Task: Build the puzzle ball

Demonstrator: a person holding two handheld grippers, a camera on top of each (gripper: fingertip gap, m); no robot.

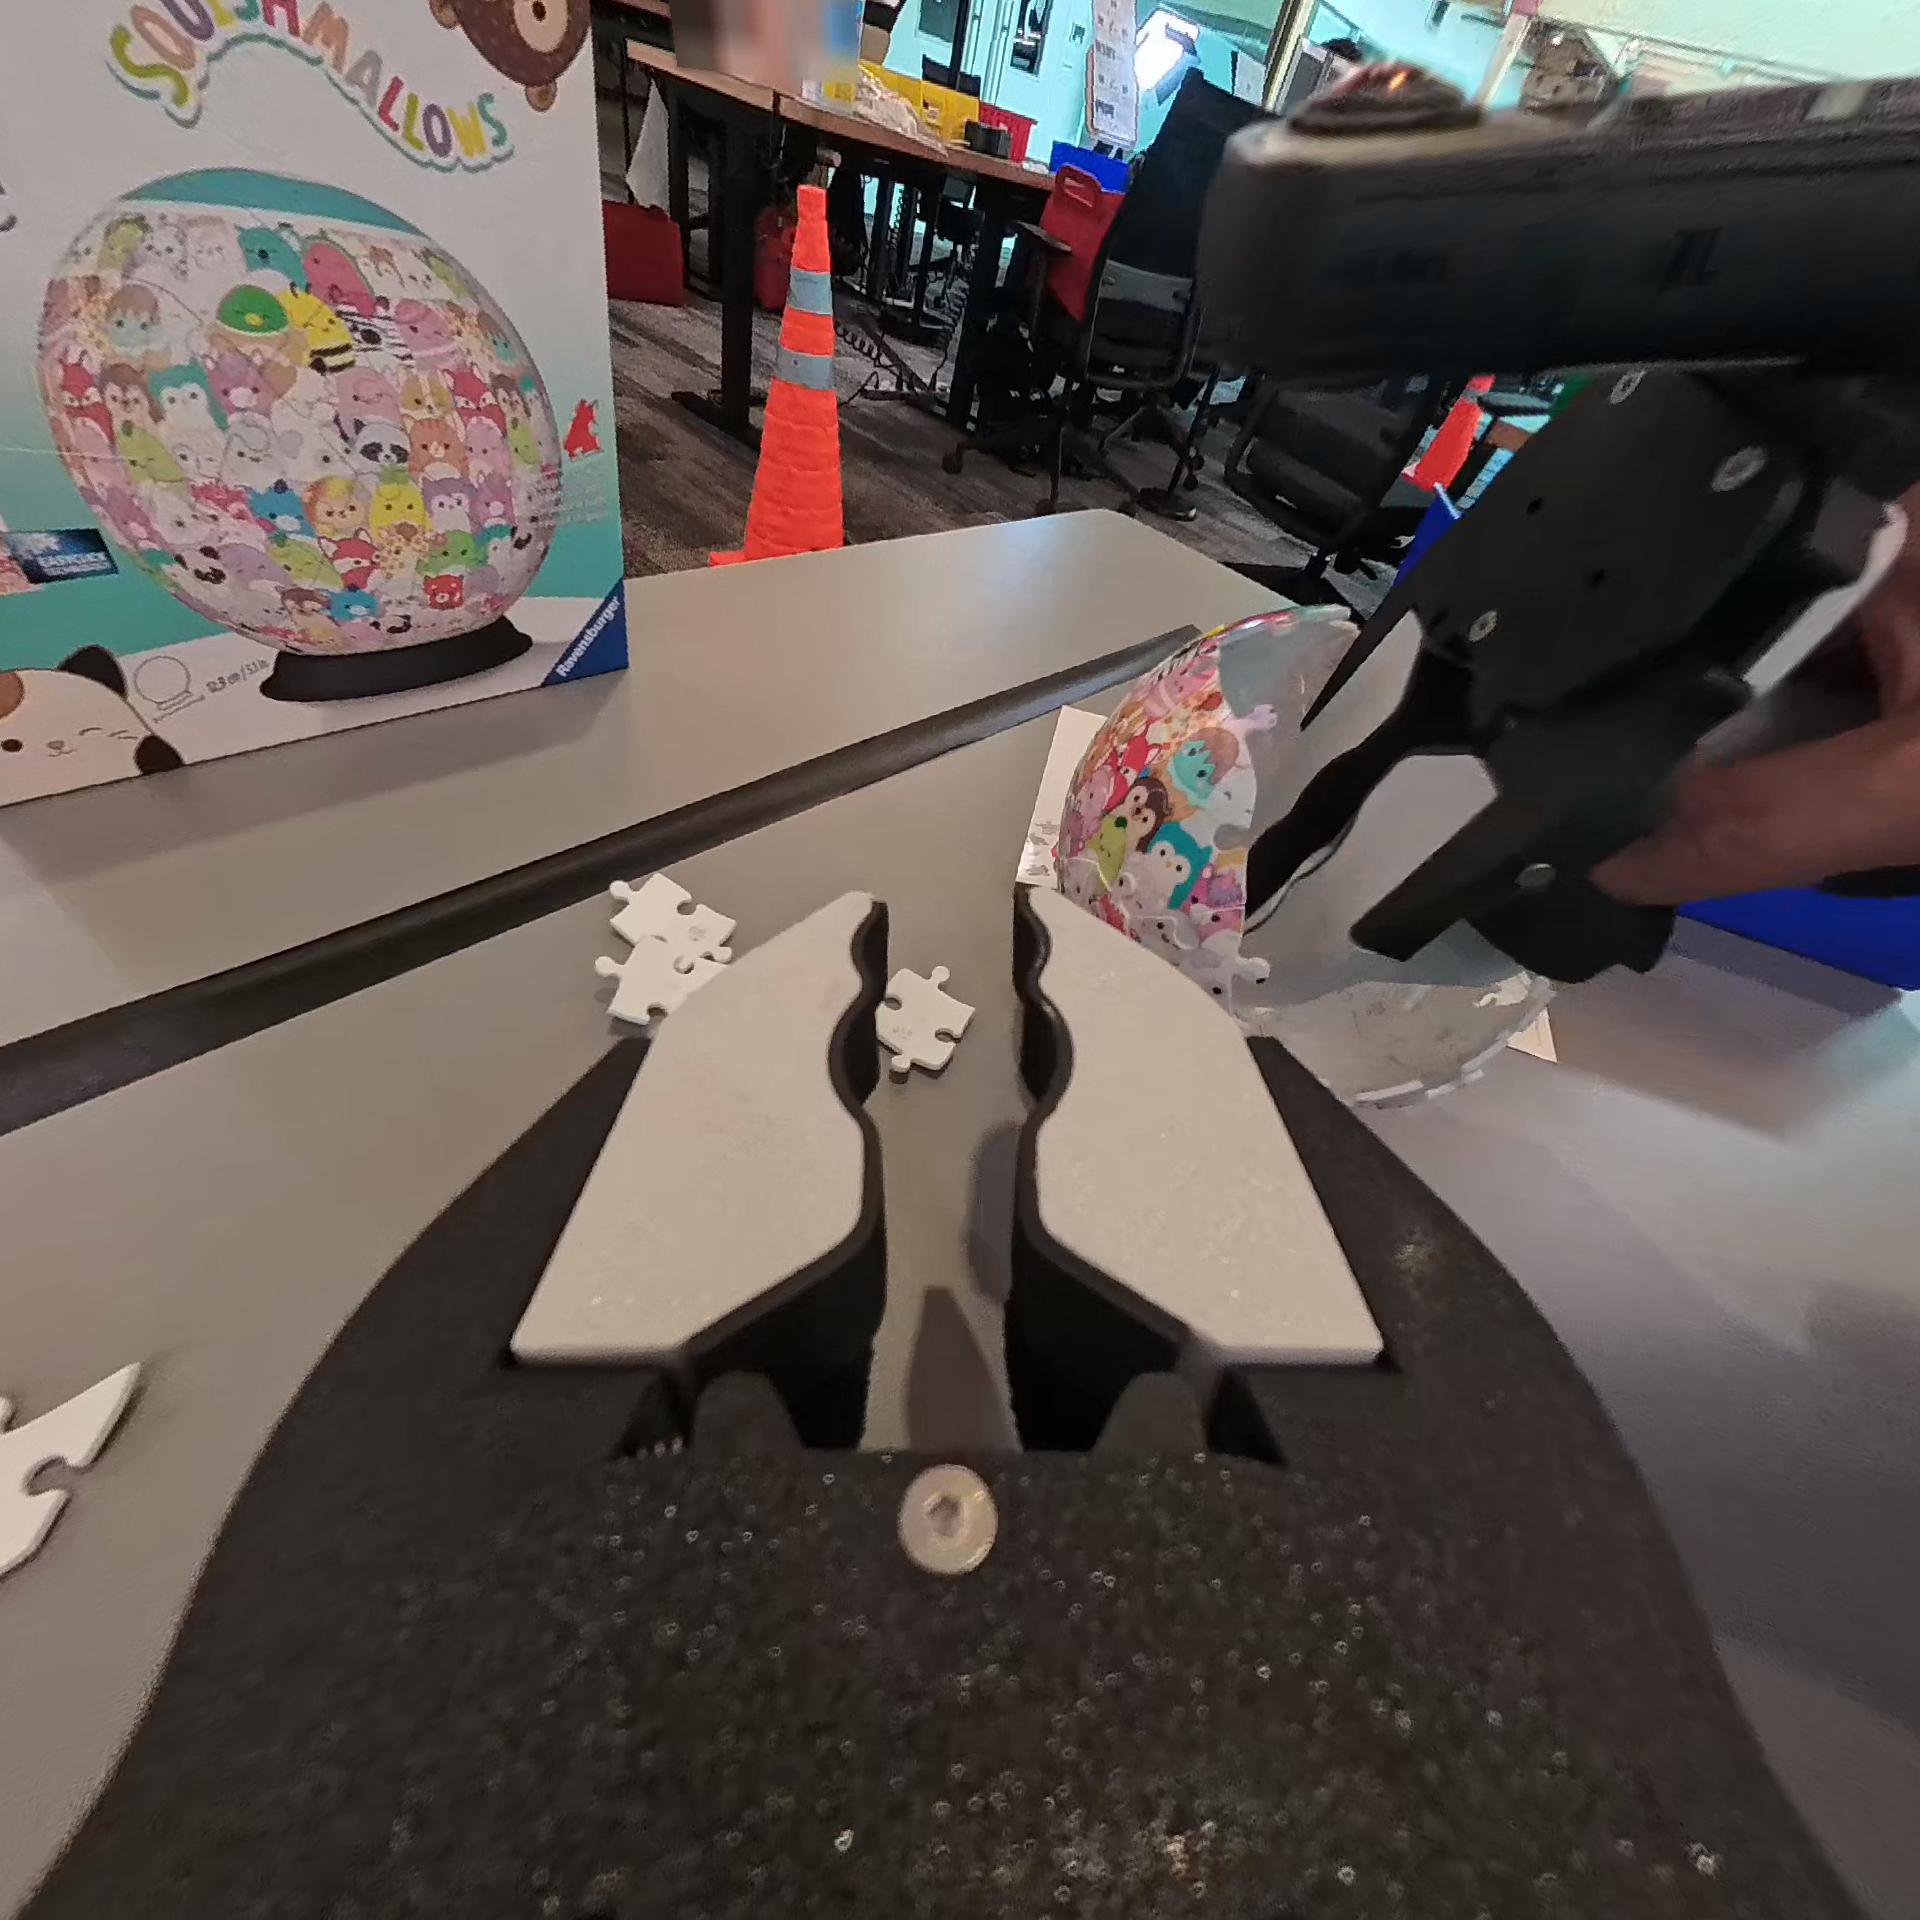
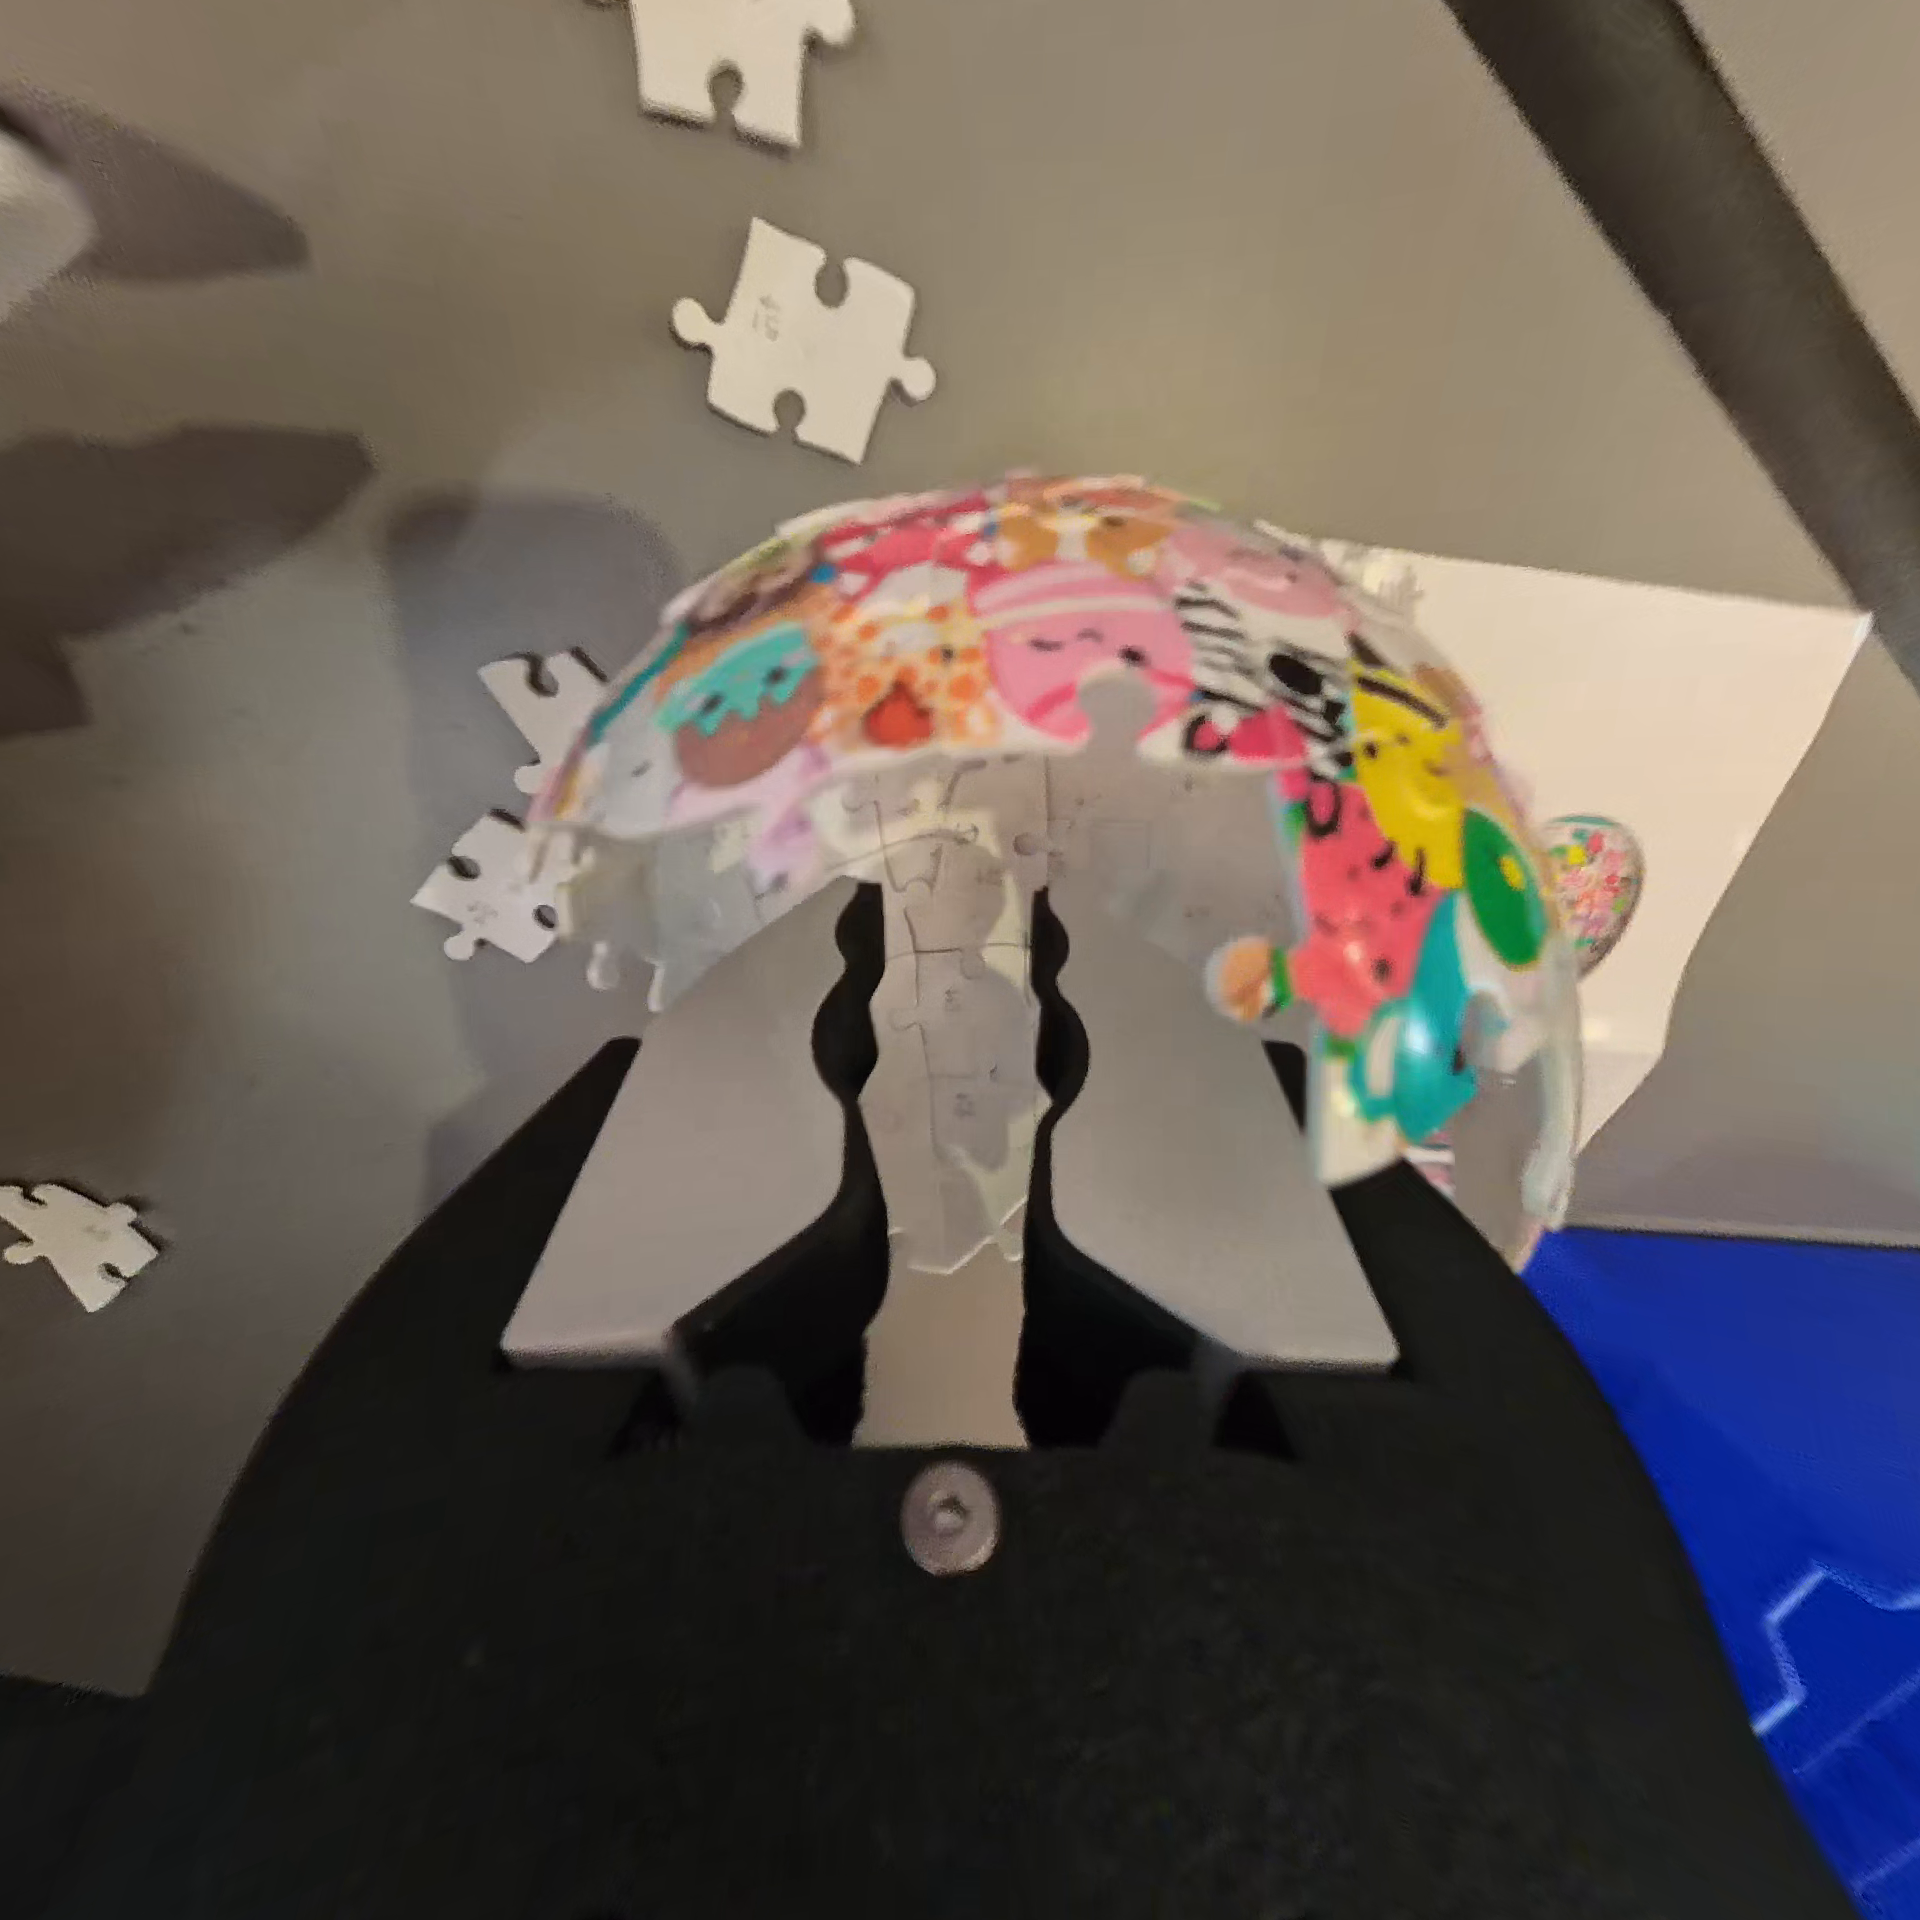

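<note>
The room was a shared workshop or lab-style office. Behind the grey table [image 1: 935,623] stood long wooden-topped workbenches [image 1: 883,125] on black legs, with yellow, red and blue storage bins [image 1: 966,104] on them. Black rolling office chairs [image 1: 1132,312] sat on a carpeted floor [image 1: 686,457]. An orange traffic cone [image 1: 800,384] with pale reflective bands stood on the floor near the table, and the far walls [image 1: 1060,42] were pale teal.

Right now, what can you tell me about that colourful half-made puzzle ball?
The puzzle ball is an unfinished curved shell of glossy, plastic-looking pieces, cartoon animals outside, plain white inside. Its edges are jagged with tabs and one notch. The right gripper reaches inside it above the grey table.
</note>
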